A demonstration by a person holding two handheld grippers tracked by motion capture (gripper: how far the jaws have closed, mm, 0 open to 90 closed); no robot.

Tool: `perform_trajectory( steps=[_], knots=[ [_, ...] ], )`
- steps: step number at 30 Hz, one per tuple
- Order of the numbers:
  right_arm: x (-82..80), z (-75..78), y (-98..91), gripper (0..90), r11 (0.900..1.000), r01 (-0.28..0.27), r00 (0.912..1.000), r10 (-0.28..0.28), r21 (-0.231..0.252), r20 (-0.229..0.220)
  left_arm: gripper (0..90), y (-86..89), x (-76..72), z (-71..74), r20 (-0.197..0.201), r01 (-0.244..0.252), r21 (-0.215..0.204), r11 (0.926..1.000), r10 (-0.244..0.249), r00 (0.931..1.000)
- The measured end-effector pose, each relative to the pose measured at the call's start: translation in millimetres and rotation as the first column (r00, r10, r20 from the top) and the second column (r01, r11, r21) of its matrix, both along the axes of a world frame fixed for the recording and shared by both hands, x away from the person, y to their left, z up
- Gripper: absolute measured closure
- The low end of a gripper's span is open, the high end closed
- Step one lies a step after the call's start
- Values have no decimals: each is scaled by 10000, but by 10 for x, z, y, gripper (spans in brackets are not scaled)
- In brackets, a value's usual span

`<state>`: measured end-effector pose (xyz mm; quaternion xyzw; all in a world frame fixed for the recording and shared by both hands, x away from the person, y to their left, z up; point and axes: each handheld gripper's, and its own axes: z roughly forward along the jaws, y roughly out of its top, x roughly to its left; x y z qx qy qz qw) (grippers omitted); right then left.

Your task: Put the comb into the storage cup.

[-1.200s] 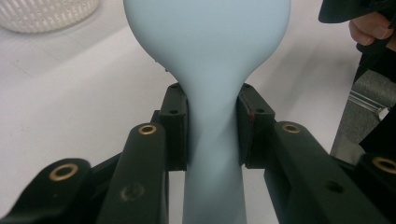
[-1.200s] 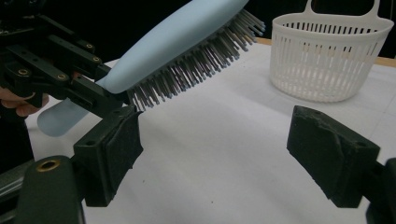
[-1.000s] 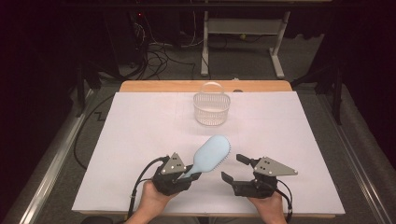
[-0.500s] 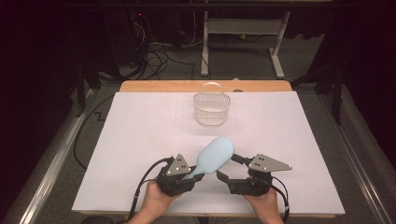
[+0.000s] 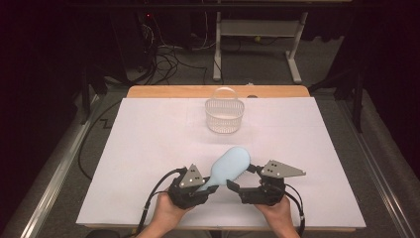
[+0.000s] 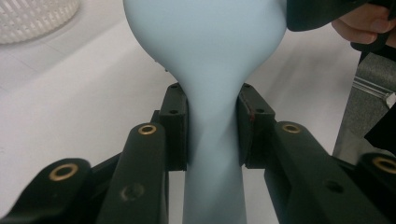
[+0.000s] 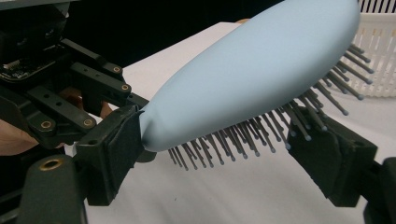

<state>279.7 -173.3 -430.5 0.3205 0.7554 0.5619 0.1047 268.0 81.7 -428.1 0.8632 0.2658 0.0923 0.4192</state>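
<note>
So the left hand-held gripper (image 5: 204,184) is clamped tight on the handle of the brush (image 5: 229,166); in the left gripper view both pads (image 6: 177,126) press on the narrow neck, right below where the head flares out. The brush sits low in the middle of the high view, held just above the bench (image 5: 148,148), head angled toward the upper right. The right hand-held gripper (image 5: 242,179) has its jaws apart around the head: in the right gripper view one pad (image 7: 116,140) looks like it's touching the smooth rounded end, while the other sits in among the bristle tips, not pressing yet as far as I can tell.

What worries me: if the right one closes like that, it'll squeeze bristles on one side and slick plastic on the other. The head could twist or pop out, and the bristles get bent. Letting go on the left too early drops it. The basket (image 5: 225,115) is well apart, up at center.
</note>
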Motion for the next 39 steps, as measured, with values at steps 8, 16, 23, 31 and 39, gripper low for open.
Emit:
perform_trajectory(
  steps=[8,16,23,31,39],
  knots=[
    [36,4,21,179,9998,-90,9999,92,162,-114,675,-36,-5,-5,-17,125,-169,9998,-125,9999],
    [112,49,91,185,9995,-247,9997,248,179,-69,674,-41,-3,15,65,45,-191,9998,-44,10000],
    [151,56,119,213,9995,-292,9993,294,104,-209,675,-68,5,9,32,80,-171,9998,-80,10000],
    [114,88,162,273,9996,-235,9996,233,-165,-171,676,-83,2,16,131,40,86,10000,-41,9999],
    [115,125,125,333,9984,-481,9983,490,281,-315,675,-59,-5,64,196,90,57,9999,-91,9998]
  ],
)
